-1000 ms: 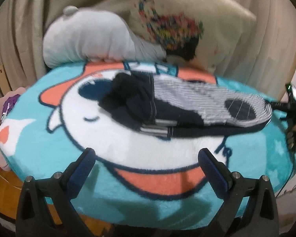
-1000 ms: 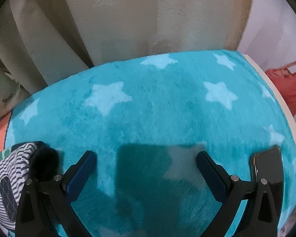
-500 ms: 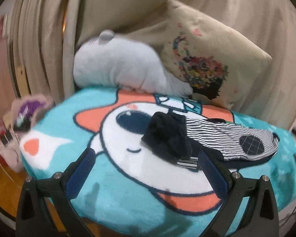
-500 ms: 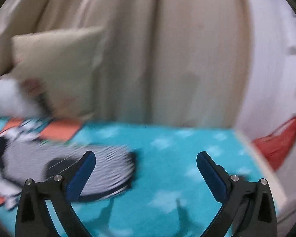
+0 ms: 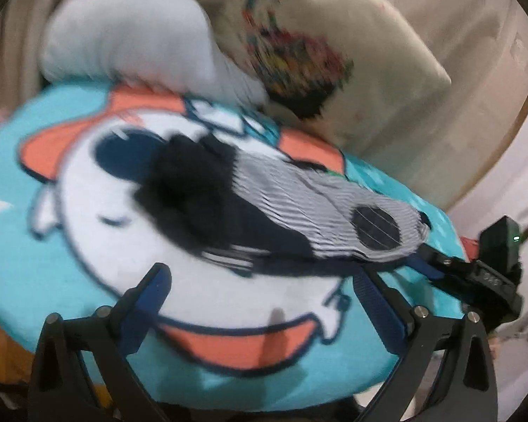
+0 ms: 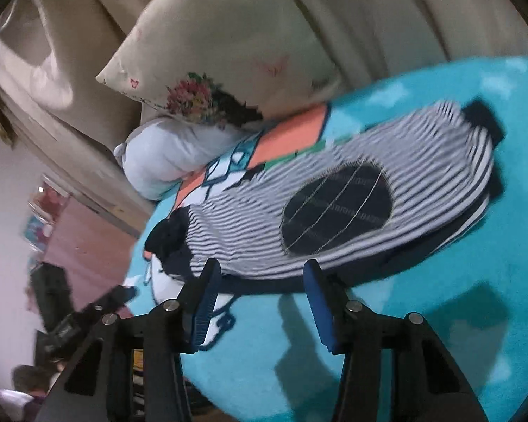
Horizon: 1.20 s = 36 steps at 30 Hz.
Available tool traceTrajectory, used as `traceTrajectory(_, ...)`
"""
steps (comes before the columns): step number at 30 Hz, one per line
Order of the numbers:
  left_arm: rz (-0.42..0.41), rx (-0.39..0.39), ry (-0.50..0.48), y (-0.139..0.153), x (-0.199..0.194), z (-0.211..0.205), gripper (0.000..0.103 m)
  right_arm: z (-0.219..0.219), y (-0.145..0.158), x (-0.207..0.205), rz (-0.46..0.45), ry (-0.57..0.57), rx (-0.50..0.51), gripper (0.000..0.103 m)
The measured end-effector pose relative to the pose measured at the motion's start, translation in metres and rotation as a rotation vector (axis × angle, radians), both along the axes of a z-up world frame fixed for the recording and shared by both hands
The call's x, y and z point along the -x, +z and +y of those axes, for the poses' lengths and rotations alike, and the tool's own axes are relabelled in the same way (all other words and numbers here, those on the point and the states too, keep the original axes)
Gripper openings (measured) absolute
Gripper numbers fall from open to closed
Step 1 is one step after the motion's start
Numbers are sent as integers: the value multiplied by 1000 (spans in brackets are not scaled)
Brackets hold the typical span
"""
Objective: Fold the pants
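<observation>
My left gripper gaped empty at lower frame, the striped pants just above it; my right gripper, half-open, hovered at their near edge.

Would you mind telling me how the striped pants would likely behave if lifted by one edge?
The pants look like soft knit, so they would probably droop and unfold. They lie on a plush blanket, which may drag on them when pushed.

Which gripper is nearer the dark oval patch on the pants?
Right. The right gripper sits at the pants' edge just below the patch; the left gripper hangs farther back, nearer the waistband end.
</observation>
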State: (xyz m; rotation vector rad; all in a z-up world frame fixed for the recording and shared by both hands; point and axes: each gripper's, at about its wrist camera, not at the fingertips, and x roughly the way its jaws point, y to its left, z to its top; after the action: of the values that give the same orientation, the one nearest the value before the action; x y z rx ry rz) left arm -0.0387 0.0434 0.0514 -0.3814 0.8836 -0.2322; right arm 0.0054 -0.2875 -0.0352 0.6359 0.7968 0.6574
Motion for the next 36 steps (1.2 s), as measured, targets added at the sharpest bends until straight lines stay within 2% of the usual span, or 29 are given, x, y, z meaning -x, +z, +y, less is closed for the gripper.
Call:
traceTrajectory(1, 19, 22, -11, -3, -5, -1, 96, 0, 1, -1, 10, 7, -18, 50)
traceTrajectory(3, 63, 91, -35, -10, -16, -2, 90, 1, -4, -4, 50, 60, -127, 50)
traceTrajectory(6, 104, 180, -54, -15, -25, -1, 89, 9, -4, -10, 95, 123, -225, 50)
traceTrajectory(8, 120, 207, -62, -17, -30, -3, 89, 17, -10, -15, 128, 147, -258, 50)
traceTrajectory(11, 140, 216, -62, -21, -38, -6, 89, 27, -20, -24, 181, 148, -240, 50)
traceTrajectory(15, 185, 286, -65, -27, -47, -4, 89, 36, -21, -34, 234, 99, -196, 50)
traceTrajectory(18, 174, 291, -54, -24, -45, 0, 89, 44, -14, -36, 266, 65, -132, 50)
traceTrajectory(24, 161, 311, -17, -19, -39, 12, 89, 53, -13, -39, 316, 32, -97, 56)
traceTrajectory(30, 174, 348, -36, -21, -37, 14, 89, 67, -4, -53, 290, -19, -30, 56)
traceTrajectory(31, 179, 353, -39, -22, -37, 14, 89, 68, -4, -53, 280, -24, -21, 45)
traceTrajectory(32, 181, 358, -41, -21, -36, 13, 89, 70, -2, -56, 258, -44, 31, 34)
traceTrajectory(33, 182, 363, -42, -21, -35, 14, 89, 71, -2, -56, 243, -47, 52, 18)
traceTrajectory(36, 181, 378, -43, -19, -34, 16, 89, 68, 4, -52, 191, -50, 58, 10)
